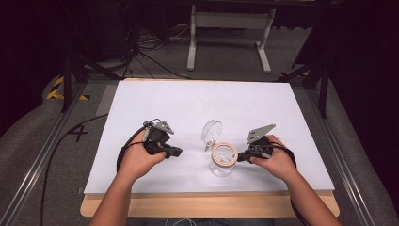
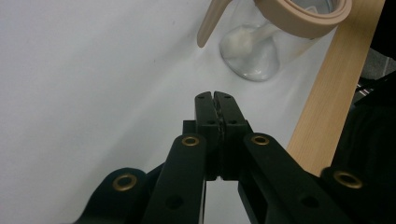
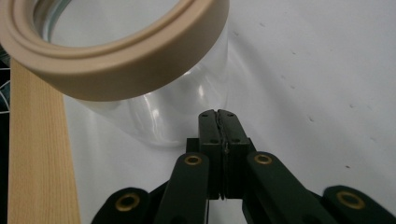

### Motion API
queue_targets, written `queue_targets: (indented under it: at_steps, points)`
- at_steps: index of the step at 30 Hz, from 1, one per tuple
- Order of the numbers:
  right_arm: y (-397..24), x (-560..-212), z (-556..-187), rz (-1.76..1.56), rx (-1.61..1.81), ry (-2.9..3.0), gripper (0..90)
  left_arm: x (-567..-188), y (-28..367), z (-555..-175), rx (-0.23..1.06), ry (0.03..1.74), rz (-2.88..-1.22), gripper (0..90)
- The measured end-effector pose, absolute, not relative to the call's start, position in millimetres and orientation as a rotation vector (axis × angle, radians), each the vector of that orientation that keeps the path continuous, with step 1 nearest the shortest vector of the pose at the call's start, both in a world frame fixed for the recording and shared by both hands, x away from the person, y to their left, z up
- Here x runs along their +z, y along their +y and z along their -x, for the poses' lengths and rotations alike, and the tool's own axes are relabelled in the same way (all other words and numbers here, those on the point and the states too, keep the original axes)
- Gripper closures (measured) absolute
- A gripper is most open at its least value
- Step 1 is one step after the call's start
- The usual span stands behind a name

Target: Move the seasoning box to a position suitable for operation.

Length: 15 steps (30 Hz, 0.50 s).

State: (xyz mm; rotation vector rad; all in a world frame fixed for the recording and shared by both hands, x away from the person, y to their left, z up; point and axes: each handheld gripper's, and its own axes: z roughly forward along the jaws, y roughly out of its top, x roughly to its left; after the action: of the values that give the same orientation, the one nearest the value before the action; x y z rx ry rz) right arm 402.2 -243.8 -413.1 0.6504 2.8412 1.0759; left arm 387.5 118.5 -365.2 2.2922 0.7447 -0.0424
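Clear glass jar (image 1: 222, 162) with tan rim stands open, hinged lid (image 1: 211, 130) flipped up behind it. Right gripper (image 1: 241, 157) just beside jar, jaws pressed together, empty. Left gripper (image 1: 178, 151) well left of jar, likewise closed on nothing, probably idling.

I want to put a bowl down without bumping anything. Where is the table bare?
The far half of the white board beyond the lid is bare, as are both side margins. It is crowded near the front, where the jar sits between the left gripper and right gripper.
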Motion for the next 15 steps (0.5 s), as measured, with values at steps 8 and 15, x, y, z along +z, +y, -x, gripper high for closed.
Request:
queue_targets:
  at_steps: [8,15]
  points:
    - [-239.1,-412.7,-399.1,-0.631,1.066,2.883,90.0,-365.8,120.0,-388.5,-0.056,0.75,-2.287,89.2]
    - [-231.1,-414.1,-395.2,-0.597,1.049,2.931,90.0,-364.8,121.7,-389.2,-0.051,0.751,-2.293,88.0]
